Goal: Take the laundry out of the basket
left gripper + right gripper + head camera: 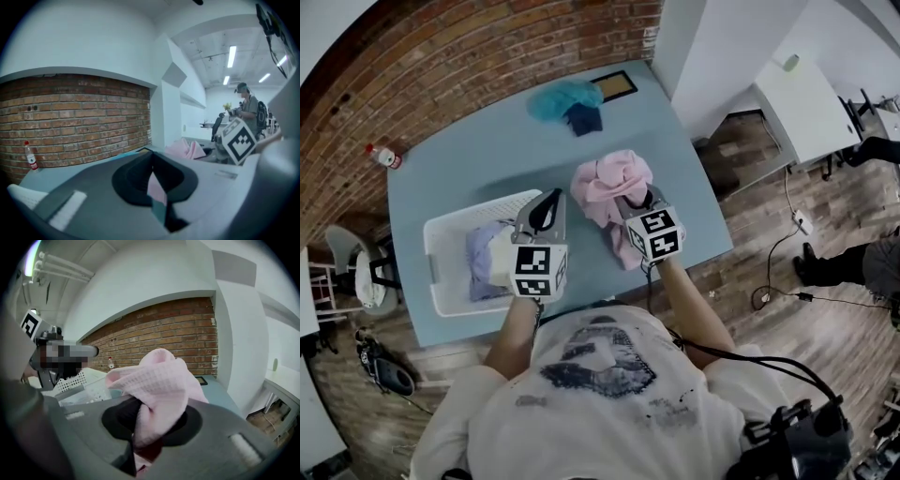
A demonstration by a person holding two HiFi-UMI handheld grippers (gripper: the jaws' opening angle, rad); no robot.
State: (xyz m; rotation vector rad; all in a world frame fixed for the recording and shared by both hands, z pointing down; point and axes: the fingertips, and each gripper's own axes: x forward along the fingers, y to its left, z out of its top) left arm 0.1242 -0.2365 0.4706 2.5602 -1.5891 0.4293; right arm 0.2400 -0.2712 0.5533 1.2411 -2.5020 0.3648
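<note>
**Head view:** the left gripper (546, 202), its jaws drawn together and empty, is over the right rim of the white basket (441, 246). Lavender laundry (484, 255) lies in the basket to the left of those jaws. The right gripper (635, 199) has its jaws clamped on a pink cloth (609, 178), bunched just ahead of them over the blue tabletop (459, 169). A teal cloth (558, 97) and a dark blue cloth (584, 120) lie well beyond both pairs of jaws. **Left gripper view:** the jaw tips meet with nothing gripped, and the pink cloth lies ahead of them to the right. **Right gripper view:** the waffle-weave pink cloth is pinched between the jaws and mounds above them, with the basket to their left.
</note>
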